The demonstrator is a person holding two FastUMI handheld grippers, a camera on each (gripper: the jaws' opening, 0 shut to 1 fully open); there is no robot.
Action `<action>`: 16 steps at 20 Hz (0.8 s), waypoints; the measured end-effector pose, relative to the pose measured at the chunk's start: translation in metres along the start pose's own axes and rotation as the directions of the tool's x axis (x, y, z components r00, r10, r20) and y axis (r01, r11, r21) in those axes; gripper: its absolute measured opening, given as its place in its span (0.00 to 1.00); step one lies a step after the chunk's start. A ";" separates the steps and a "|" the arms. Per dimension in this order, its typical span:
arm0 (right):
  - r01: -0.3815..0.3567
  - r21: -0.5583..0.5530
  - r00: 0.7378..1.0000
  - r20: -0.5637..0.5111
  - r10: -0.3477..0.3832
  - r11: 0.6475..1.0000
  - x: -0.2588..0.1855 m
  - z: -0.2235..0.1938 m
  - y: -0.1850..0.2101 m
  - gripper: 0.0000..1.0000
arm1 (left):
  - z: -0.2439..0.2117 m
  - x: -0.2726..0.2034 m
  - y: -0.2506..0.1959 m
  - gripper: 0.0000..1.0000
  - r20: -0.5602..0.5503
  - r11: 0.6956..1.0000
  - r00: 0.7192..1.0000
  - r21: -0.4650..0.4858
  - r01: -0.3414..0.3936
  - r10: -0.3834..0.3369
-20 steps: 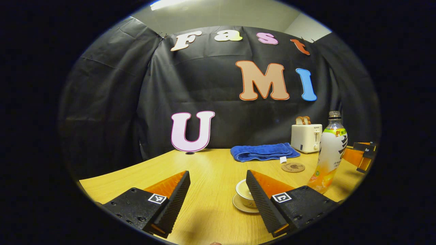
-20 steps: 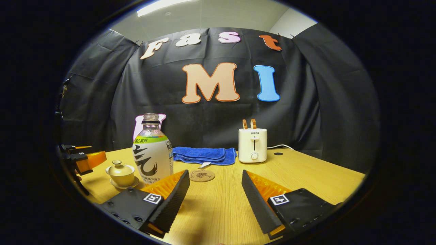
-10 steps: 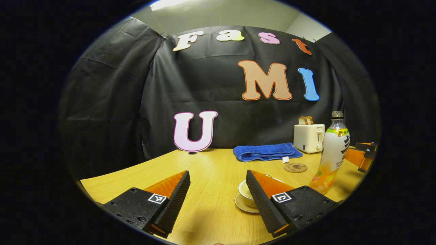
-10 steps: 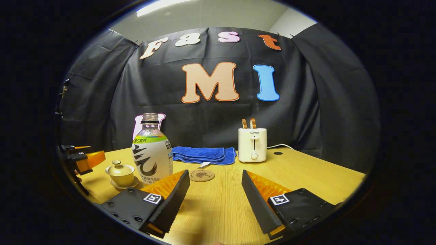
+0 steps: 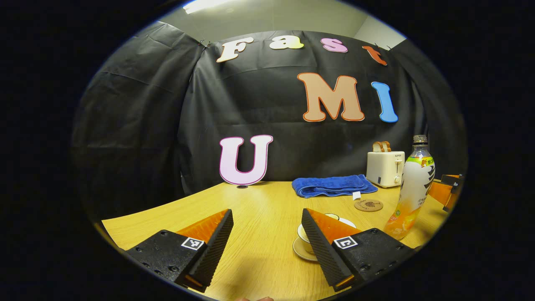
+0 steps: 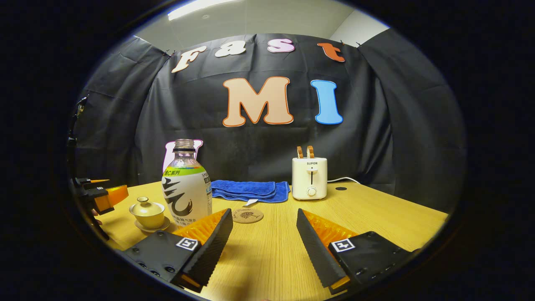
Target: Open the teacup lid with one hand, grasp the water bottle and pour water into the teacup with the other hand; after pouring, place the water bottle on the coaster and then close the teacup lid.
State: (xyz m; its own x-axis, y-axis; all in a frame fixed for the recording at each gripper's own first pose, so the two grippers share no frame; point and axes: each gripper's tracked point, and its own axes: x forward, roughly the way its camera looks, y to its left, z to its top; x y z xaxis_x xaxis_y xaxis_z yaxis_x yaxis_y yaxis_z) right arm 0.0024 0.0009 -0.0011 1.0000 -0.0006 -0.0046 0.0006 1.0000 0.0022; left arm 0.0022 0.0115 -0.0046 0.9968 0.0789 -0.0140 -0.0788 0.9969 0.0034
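In the right gripper view a pale lidded teacup [image 6: 147, 213] stands on its saucer at the left, with the water bottle [image 6: 186, 190] upright just right of it and a round coaster [image 6: 247, 215] on the wooden table beyond. My right gripper [image 6: 264, 234] is open over bare table, right of the bottle. My left gripper [image 6: 98, 194] shows at the far left edge, beside the cup. In the left gripper view my left gripper [image 5: 267, 234] is open; the teacup [image 5: 307, 238] is partly hidden behind its right finger. The bottle [image 5: 411, 188] and coaster [image 5: 368, 205] lie further right.
A folded blue towel [image 6: 248, 190] and a white toaster [image 6: 309, 177] with bread slices stand at the back of the table [image 6: 376, 213], near the wall. The toaster's cord [image 6: 340, 180] trails right. The towel [image 5: 332, 186] and toaster [image 5: 385, 168] also appear in the left gripper view.
In the left gripper view the scene has slid right, so the left gripper has swung a little leftward. The right gripper and the objects have stayed put.
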 end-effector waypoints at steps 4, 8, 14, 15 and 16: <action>0.000 -0.001 1.000 0.000 0.000 1.000 0.000 0.000 0.000 0.98 | 0.002 0.000 -0.005 0.96 0.009 1.000 1.000 -0.001 0.027 -0.027; 0.000 0.000 1.000 0.001 0.000 1.000 0.000 0.001 0.000 0.98 | 0.002 0.002 -0.007 0.96 0.014 0.999 0.999 -0.007 0.045 -0.045; 0.000 0.001 1.000 0.001 0.000 1.000 0.000 0.001 0.000 0.94 | -0.002 0.003 -0.036 0.95 -0.011 0.993 0.993 -0.026 0.115 -0.115; -0.001 0.001 1.000 0.000 0.001 1.000 0.000 0.001 0.001 0.95 | -0.002 0.003 -0.043 0.95 -0.016 0.990 0.990 -0.027 0.137 -0.137; -0.003 0.001 1.000 0.000 0.003 1.000 0.000 0.000 0.001 0.94 | -0.005 0.003 -0.049 0.95 -0.027 0.988 0.988 -0.026 0.151 -0.152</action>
State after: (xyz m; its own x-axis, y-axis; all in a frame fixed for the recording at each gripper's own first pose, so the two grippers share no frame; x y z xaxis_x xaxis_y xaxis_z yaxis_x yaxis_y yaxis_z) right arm 0.0026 0.0021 -0.0010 1.0000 0.0024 -0.0044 -0.0024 1.0000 0.0032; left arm 0.0092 -0.0367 -0.0096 0.9964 -0.0735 -0.0416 0.0725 0.9971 -0.0251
